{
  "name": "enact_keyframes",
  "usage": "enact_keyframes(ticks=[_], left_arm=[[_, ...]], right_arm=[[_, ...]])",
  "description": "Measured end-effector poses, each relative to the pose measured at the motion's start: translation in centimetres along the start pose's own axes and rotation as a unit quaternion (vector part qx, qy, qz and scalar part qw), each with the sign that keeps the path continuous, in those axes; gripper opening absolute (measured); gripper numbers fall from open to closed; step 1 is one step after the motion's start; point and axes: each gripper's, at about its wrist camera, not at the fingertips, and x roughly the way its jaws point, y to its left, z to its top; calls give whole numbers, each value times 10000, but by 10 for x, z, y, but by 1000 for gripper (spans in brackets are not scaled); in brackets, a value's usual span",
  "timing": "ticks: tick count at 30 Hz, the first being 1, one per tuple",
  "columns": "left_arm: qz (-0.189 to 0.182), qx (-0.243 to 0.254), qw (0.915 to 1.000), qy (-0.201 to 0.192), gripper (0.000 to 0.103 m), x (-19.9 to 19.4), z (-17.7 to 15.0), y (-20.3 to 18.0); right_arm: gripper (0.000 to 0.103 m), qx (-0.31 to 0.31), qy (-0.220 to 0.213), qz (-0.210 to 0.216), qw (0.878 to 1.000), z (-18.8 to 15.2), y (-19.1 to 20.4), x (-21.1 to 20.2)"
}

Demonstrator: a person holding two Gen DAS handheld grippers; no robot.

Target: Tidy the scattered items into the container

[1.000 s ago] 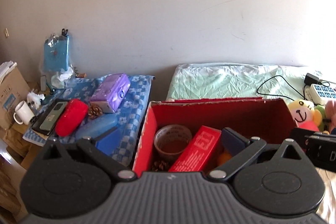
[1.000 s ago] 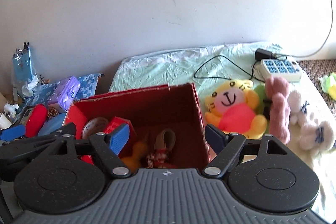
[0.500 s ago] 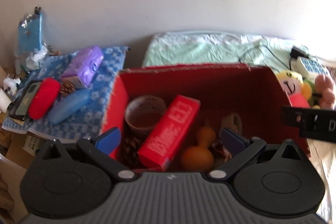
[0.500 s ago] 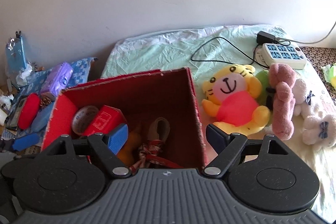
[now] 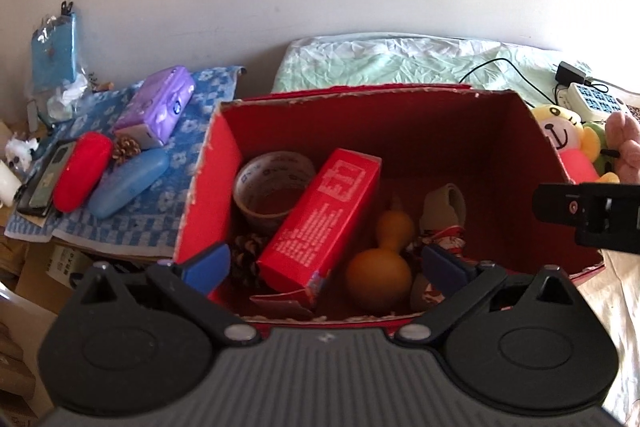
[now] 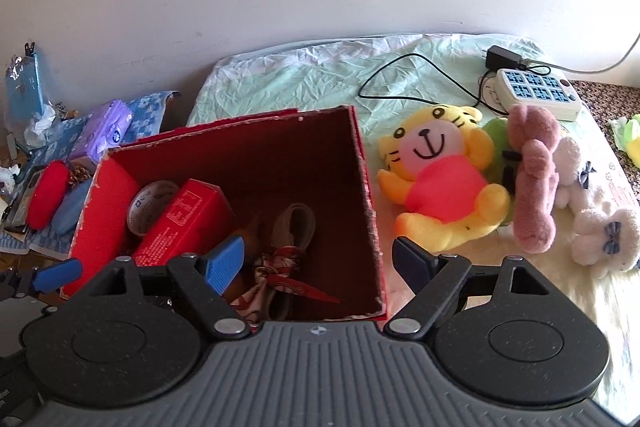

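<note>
Over the last second both cameras have swung in over the red box [image 5: 208,187], so its contents now show in full: tape roll [image 5: 272,187], red carton [image 5: 324,219], gourd [image 5: 380,267] and pine cone [image 5: 244,259]. The left gripper [image 5: 324,267] hangs over the box, jaws spread wide and empty; the right gripper [image 6: 316,263] is likewise open with nothing held. That reads as a drop just finished. Still out: the red case [image 5: 82,171], blue case [image 5: 128,183] and purple pack [image 5: 160,105] at ten o'clock of the box, and the tiger plush [image 6: 440,171] at three o'clock.
</note>
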Motion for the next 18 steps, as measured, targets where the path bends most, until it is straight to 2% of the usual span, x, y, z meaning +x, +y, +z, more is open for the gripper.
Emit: enact_keyframes(ticks=[10,18], left_arm=[[135,-14,9999,-1,101,2,-3,10],[358,-286,9989,-2,101,0,-1,36]], right_arm=[[84,18,60,70,10000,1,8,6],[84,-246,108,235,9994,2,33,11]])
